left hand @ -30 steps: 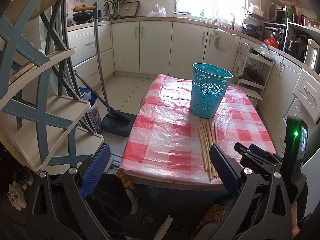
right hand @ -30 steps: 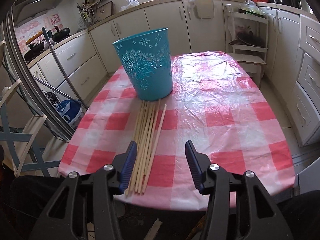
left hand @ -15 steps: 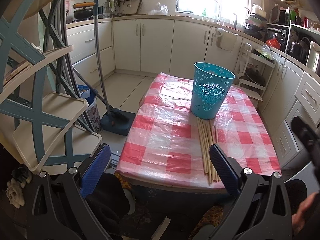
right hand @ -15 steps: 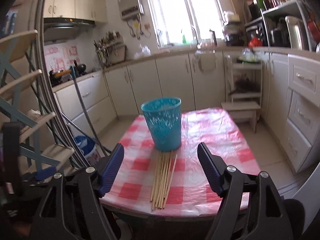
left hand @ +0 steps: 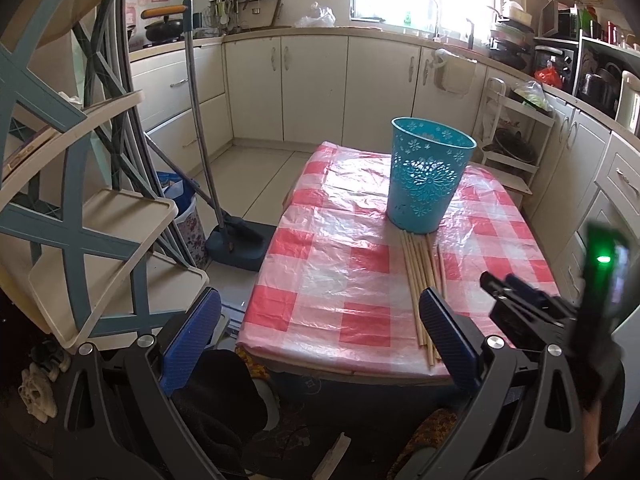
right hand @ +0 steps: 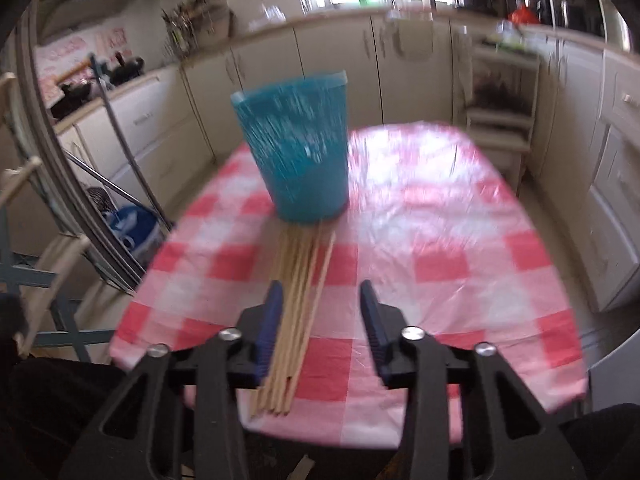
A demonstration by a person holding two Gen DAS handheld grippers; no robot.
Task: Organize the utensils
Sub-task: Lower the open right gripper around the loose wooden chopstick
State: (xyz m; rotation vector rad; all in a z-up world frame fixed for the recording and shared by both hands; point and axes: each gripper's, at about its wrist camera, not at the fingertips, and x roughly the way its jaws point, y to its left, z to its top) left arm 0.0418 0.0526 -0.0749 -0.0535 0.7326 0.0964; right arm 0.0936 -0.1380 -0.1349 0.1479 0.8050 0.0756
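At the far left a cream and grey-blue tiered shelf rack [left hand: 80, 216] stands on the floor, and beside it a long-handled mop [left hand: 208, 160] leans with its dark head on the tiles near the left edge of the table [left hand: 320, 312]. The table carries a red and white checked cloth under clear plastic. The left gripper [left hand: 320, 336] hangs short of the table's near edge, off its near left corner, with its blue-padded jaws spread wide and nothing between them. On the cloth, right of centre and toward the far edge, stands an upright teal openwork bin [left hand: 428, 176]. A bundle of long wooden chopsticks [left hand: 420, 280] lies flat on the cloth, running from the foot of the bin straight to the near edge, the far tips touching or just beside the bin's base. In the right wrist view, which is motion-blurred, the right gripper [right hand: 320, 320] sits over the near ends of the chopsticks [right hand: 296, 312], jaws parted, its left finger [right hand: 270, 320] just beside the bundle; whether it touches them cannot be told. The bin [right hand: 296, 152] stands straight ahead of it.
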